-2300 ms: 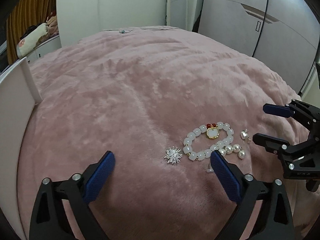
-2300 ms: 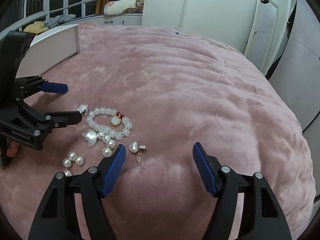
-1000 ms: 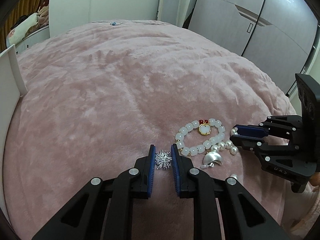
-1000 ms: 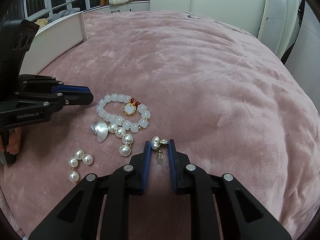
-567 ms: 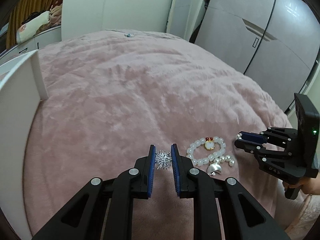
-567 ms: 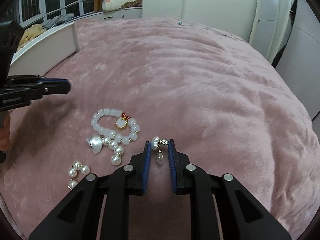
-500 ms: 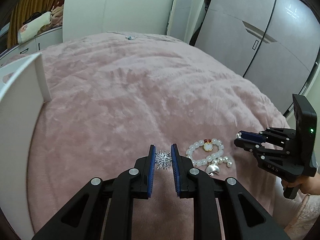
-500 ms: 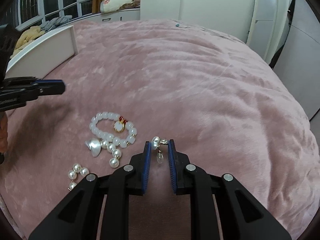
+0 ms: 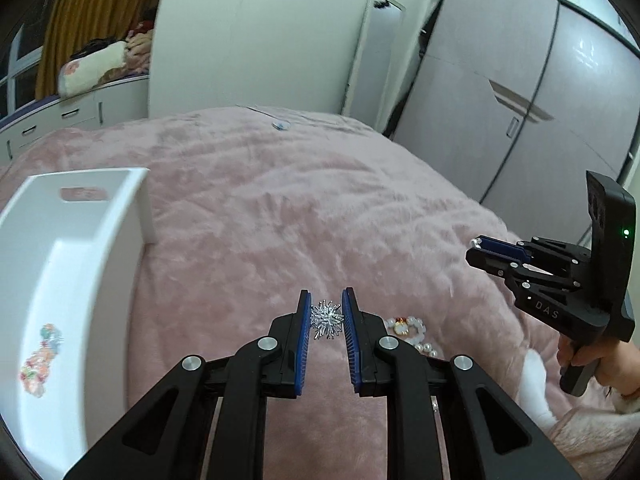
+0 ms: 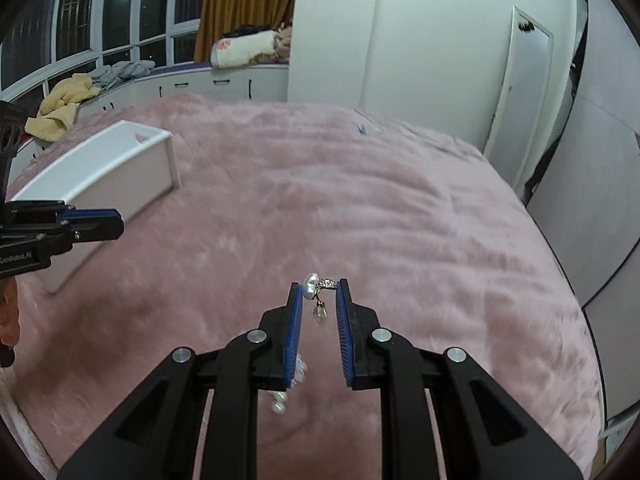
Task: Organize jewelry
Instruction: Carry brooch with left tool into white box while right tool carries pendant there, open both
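A white tray [image 9: 80, 216] is lying on the bed [image 9: 280, 208], holding colourful trinkets [image 9: 40, 354]. The left tongs [image 9: 326, 312] are pinching a brooch [image 9: 327, 319]; the right tongs [image 10: 318, 300] are pinching an earring [image 10: 318, 292]

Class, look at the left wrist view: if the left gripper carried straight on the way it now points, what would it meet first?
Probably the pink blanket. The left gripper, shut on a silver brooch, points downward at bare blanket beyond its tips. The white tray lies off to the left, outside that line, though depth is hard to judge.

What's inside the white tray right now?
In the left wrist view, the white tray holds one small multicoloured beaded piece on its floor. The rest of the visible floor looks bare, but the near end runs out of frame, and the right wrist view shows only its outer wall.
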A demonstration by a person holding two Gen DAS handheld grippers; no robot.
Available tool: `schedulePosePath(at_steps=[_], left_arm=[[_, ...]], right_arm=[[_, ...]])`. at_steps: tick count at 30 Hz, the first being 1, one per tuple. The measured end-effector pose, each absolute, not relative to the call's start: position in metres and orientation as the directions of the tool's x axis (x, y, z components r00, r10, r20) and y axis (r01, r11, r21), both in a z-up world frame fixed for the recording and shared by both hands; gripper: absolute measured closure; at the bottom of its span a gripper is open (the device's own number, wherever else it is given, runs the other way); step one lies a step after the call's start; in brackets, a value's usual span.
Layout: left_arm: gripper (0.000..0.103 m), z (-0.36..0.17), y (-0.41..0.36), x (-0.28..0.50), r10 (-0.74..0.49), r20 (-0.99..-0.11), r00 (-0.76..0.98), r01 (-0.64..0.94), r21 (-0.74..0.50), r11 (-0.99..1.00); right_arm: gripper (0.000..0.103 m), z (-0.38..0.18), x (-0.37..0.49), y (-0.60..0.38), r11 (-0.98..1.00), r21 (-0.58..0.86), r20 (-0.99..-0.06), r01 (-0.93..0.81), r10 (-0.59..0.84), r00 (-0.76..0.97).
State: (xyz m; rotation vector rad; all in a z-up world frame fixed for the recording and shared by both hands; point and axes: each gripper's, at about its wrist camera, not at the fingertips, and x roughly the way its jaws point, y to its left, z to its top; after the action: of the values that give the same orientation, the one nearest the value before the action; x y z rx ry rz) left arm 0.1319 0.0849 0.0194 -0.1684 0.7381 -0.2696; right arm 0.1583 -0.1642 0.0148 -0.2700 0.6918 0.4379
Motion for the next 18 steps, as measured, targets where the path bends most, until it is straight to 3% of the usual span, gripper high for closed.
schedulePosePath(at_steps=[10, 16, 18], left_arm=[[0.083, 0.067, 0.15, 0.109, -0.236, -0.585, 0.776, 0.094, -0.263, 0.96], [0.082, 0.078, 0.2, 0.095, -0.129, -0.591, 0.796, -0.013, -0.23, 0.973], [0.082, 0.076, 0.217, 0.093, -0.046, -0.614, 0.788, -0.073, -0.166, 0.983]], right_arm=[[0.085, 0.063, 0.155, -0.092, 0.824, -0.128, -0.624, -0.553, 0.366, 0.69], [0.085, 0.082, 0.157, -0.037, 0.788, -0.098, -0.61, -0.608, 0.436, 0.662], [0.085, 0.087, 0.158, -0.011, 0.767, -0.097, -0.609, -0.635, 0.458, 0.647]])
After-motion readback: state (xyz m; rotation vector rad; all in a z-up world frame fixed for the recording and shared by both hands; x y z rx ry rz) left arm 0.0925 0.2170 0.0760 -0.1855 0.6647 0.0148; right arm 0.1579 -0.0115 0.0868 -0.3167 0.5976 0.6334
